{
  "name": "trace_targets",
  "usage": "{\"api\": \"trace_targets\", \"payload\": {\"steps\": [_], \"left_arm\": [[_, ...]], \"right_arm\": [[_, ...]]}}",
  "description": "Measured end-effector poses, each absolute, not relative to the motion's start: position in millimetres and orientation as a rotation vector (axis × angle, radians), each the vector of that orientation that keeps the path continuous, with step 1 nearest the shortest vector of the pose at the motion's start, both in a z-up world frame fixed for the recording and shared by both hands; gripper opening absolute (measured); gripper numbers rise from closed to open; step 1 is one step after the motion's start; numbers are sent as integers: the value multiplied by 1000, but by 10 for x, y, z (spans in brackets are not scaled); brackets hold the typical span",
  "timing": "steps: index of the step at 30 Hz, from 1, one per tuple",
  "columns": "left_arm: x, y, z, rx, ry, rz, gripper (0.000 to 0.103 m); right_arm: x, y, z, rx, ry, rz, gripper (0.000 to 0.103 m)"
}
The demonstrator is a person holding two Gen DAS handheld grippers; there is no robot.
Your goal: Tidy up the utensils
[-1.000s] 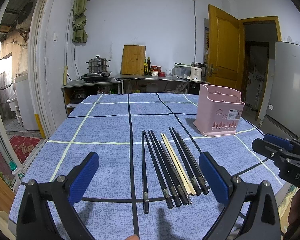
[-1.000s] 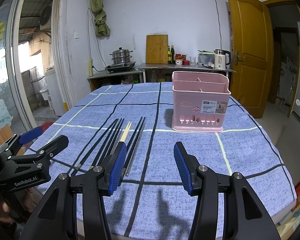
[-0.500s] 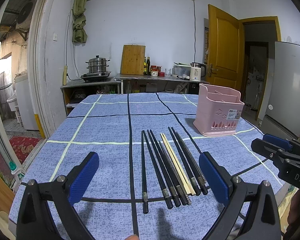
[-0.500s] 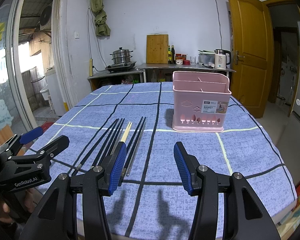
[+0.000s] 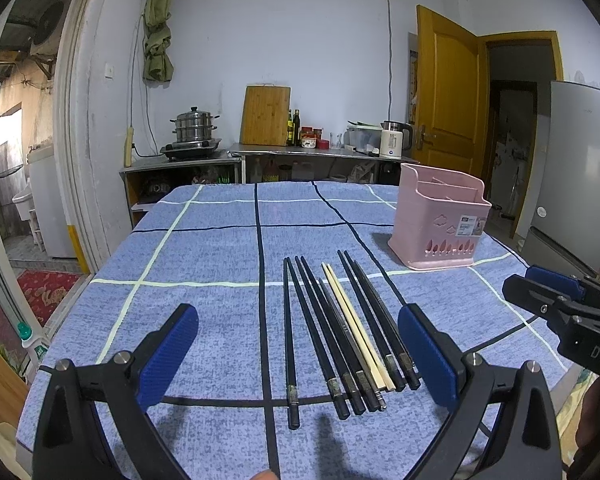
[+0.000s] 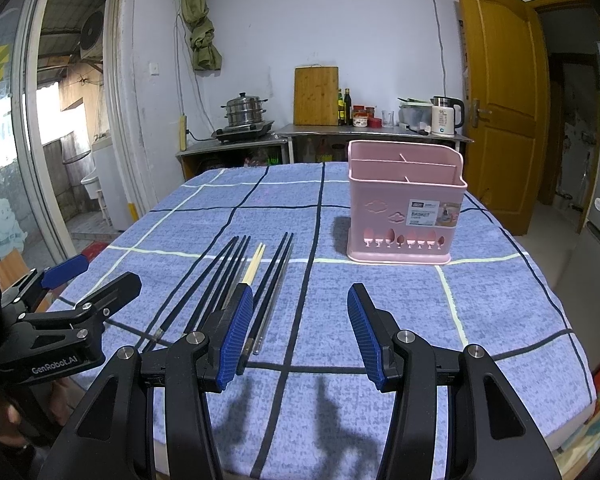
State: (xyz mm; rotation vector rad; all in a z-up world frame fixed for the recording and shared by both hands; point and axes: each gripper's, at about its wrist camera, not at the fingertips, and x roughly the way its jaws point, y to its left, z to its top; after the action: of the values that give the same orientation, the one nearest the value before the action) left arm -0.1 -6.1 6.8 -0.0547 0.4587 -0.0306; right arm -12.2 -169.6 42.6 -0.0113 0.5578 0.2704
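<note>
While both my left tongs [image 5: 298, 354] and right tongs [image 6: 300, 330] hung released, the chopsticks [image 5: 340, 328] lay left of the pink basket [image 6: 405, 208].

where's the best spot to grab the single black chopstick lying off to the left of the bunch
Grip the lone black chopstick near its thick, metal-banded near end, coming straight down from above with the left gripper, jaws across its width. It lies flat on the tablecloth, apart from the other chopsticks, so there looks to be room for a finger on each side.
</note>
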Motion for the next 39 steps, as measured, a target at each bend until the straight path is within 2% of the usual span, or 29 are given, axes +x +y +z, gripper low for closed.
{"api": "trace_targets", "payload": {"steps": [9,12,17,24,25,29,34,39], "left_arm": [[352,138,-88,-67,572,-32,101],[558,168,-176,-49,637,-34,97],[921,238,-347,-58,738,-44,81],[1261,274,-557,-65,871,-63,65],[1284,274,-572,-64,880,-64,61],[1376,268,-605,-59,896,-68,58],[1423,271,-601,-60,893,-64,57],[1504,308,-583,-67,902,-67,57]], "right_arm": [[145,-1637,389,7,608,298,50],[288,-1602,361,11,635,309,50],[541,-1497,291,3,680,336,50],[898,-1317,143,-10,753,371,50],[954,-1290,113,-10,767,381,46],[1180,-1250,-22,-1,831,386,29],[1430,-1227,-182,5,890,365,21],[1643,-1231,-300,23,927,358,17]]}}
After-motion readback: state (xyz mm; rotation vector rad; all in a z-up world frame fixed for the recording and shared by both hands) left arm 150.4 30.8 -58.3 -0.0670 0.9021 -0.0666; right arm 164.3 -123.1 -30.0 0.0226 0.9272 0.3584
